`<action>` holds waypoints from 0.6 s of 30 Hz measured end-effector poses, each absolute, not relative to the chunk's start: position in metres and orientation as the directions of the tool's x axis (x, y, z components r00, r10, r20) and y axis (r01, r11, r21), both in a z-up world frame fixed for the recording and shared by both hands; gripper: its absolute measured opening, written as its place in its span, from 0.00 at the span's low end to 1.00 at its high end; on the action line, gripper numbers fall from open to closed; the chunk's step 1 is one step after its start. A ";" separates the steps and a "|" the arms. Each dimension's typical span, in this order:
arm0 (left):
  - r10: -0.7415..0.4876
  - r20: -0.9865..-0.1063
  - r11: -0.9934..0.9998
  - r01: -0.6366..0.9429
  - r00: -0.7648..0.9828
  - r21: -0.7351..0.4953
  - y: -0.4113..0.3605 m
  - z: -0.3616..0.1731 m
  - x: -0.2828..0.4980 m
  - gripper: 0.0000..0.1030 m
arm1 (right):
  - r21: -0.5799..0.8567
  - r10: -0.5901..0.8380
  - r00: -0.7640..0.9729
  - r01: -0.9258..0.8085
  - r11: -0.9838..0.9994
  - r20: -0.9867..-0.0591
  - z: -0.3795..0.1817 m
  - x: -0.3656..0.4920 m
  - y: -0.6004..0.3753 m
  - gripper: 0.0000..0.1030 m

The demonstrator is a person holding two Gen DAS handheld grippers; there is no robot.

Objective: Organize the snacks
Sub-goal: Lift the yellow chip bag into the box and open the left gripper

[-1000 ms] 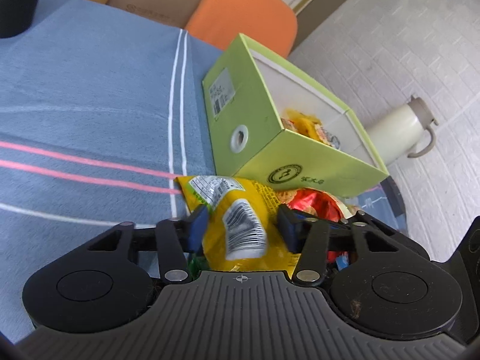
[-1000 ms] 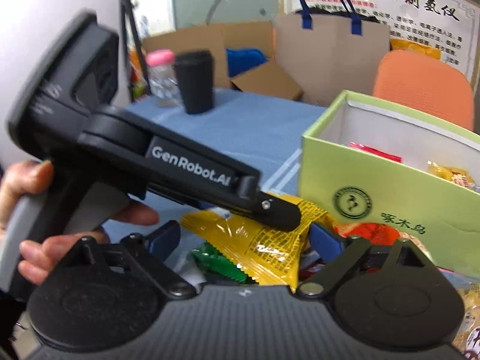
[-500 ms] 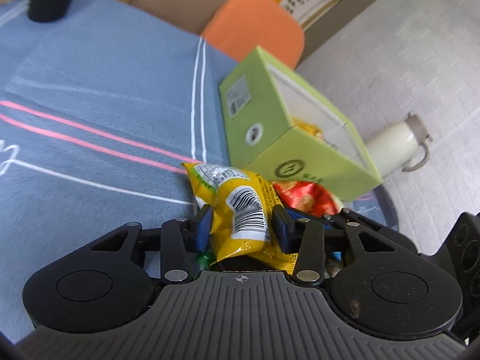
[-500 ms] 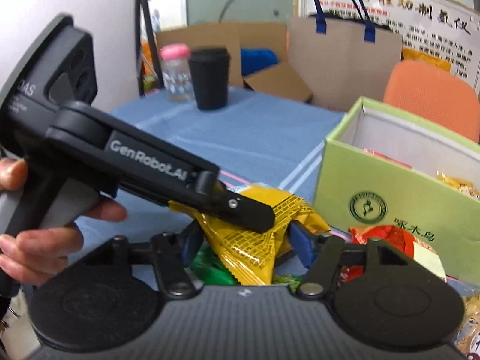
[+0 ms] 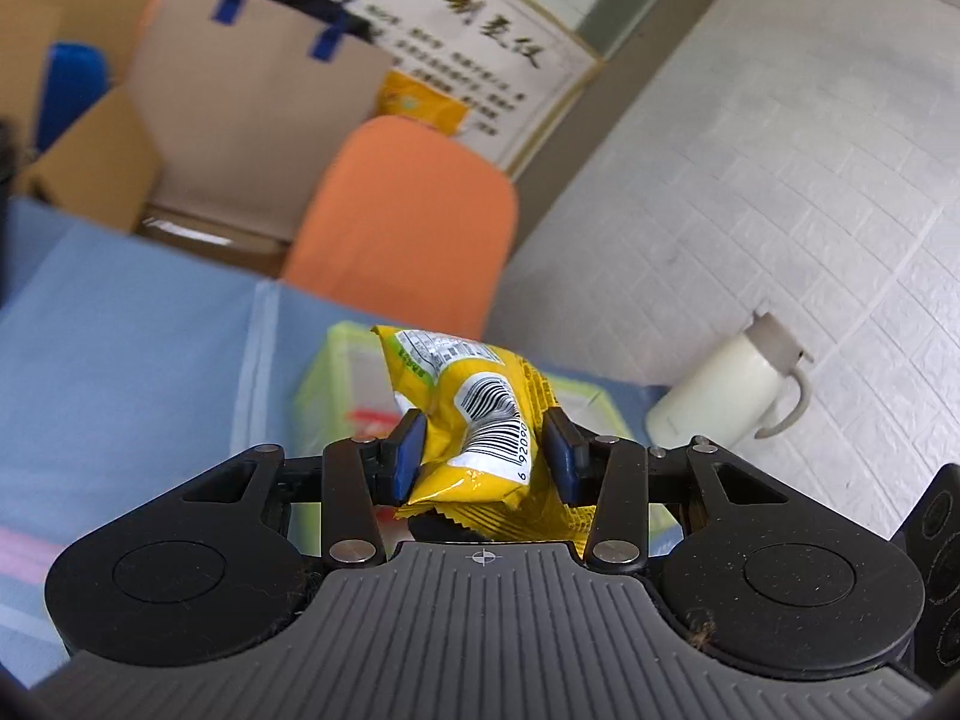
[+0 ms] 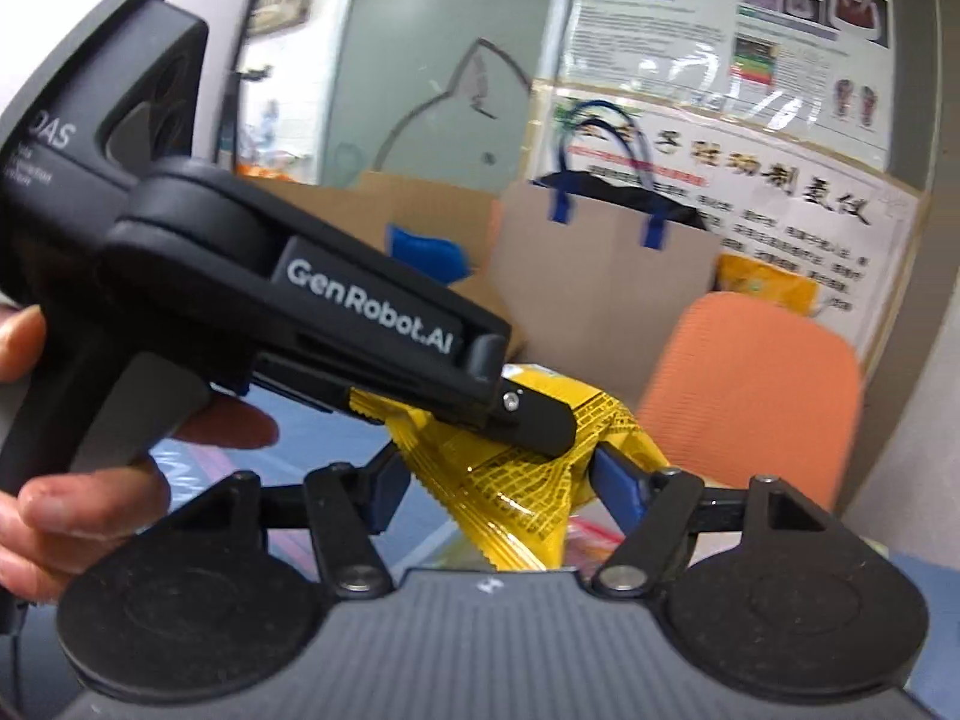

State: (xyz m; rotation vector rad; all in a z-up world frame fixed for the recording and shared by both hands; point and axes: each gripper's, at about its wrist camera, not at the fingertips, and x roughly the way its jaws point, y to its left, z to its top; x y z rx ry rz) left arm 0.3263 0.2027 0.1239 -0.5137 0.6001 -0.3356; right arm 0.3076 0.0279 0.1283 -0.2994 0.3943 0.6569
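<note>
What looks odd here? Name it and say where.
The yellow snack packet is crumpled, pinched in the left gripper, and it also sits between the jaws of the right gripper, which are opening: two grippers on one small packet.

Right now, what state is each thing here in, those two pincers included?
yellow snack packet: crumpled, held in the air
left gripper: shut on the yellow snack packet
right gripper: jaws opening, packet between them
green box: open on top, below the packet
white jug: lid on
</note>
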 end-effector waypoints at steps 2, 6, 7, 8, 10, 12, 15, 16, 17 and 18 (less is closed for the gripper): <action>-0.447 -0.459 0.829 0.163 0.768 -0.536 0.185 0.121 0.353 0.21 | -0.137 0.508 0.718 -0.631 0.764 -0.475 0.124 0.329 0.021 0.72; -0.426 -0.518 0.857 0.148 0.742 -0.493 0.172 0.099 0.386 0.24 | -0.092 0.499 0.678 -0.636 0.766 -0.540 0.099 0.362 0.017 0.71; -0.422 -0.534 0.862 0.143 0.733 -0.485 0.171 0.091 0.392 0.26 | -0.079 0.499 0.665 -0.640 0.765 -0.556 0.092 0.369 0.018 0.71; -0.415 -0.547 0.868 0.136 0.727 -0.477 0.171 0.084 0.397 0.26 | -0.069 0.499 0.652 -0.644 0.762 -0.570 0.087 0.375 0.020 0.71; -0.395 -0.559 0.882 0.130 0.729 -0.453 0.173 0.079 0.402 0.40 | -0.064 0.491 0.653 -0.635 0.770 -0.576 0.083 0.383 0.020 0.71; -0.382 -0.551 0.885 0.122 0.742 -0.450 0.179 0.084 0.395 0.47 | -0.078 0.488 0.685 -0.619 0.782 -0.541 0.093 0.375 0.012 0.73; -0.408 -0.476 0.872 0.179 0.779 -0.456 0.189 0.105 0.364 0.61 | -0.097 0.493 0.738 -0.594 0.799 -0.460 0.112 0.347 -0.009 0.88; -0.407 -0.458 0.872 0.187 0.791 -0.452 0.191 0.112 0.352 0.66 | -0.108 0.490 0.752 -0.586 0.803 -0.441 0.115 0.336 -0.015 0.90; -0.406 -0.444 0.872 0.192 0.799 -0.450 0.193 0.117 0.341 0.66 | -0.117 0.482 0.765 -0.575 0.809 -0.428 0.117 0.322 -0.020 0.90; -0.408 -0.439 0.871 0.197 0.801 -0.450 0.194 0.119 0.330 0.66 | -0.117 0.480 0.770 -0.570 0.813 -0.419 0.118 0.311 -0.024 0.90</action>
